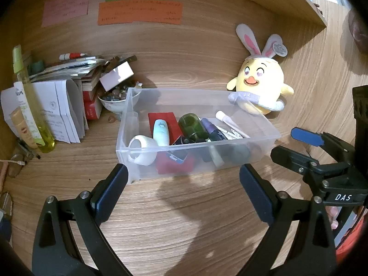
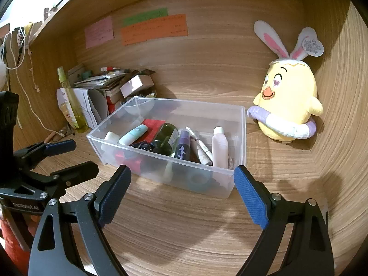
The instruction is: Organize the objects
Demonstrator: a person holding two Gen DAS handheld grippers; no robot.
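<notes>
A clear rectangular plastic bin (image 1: 142, 161) sits on the wood-grain worktop (image 1: 174, 218), filled with small toiletries: a white tape roll (image 1: 140, 153) at its left end, a pale blue tube (image 1: 161, 133) lying over a flat red packet (image 1: 171, 124), a dark green glass bottle (image 1: 193, 126), a purple-capped tube (image 1: 212, 130) and a white-capped pink bottle (image 2: 219, 148) standing upright near the right end. The left hand-held gripper (image 1: 184, 186) hovers just in front of the bin with its jaws spread wide and nothing between them. The right hand-held gripper (image 2: 181, 186) is likewise wide apart and empty, near the bin's front wall. A yellow chick plush with bunny ears (image 1: 261, 82) sits just behind the bin's right corner. To the left, well apart from the bin, stand a yellow-green spray bottle (image 1: 34, 112), a stack of papers and booklets (image 1: 66, 105) and a small bowl of pebbles (image 1: 116, 96). Coloured paper notes (image 1: 140, 12) are stuck on the back panel.
</notes>
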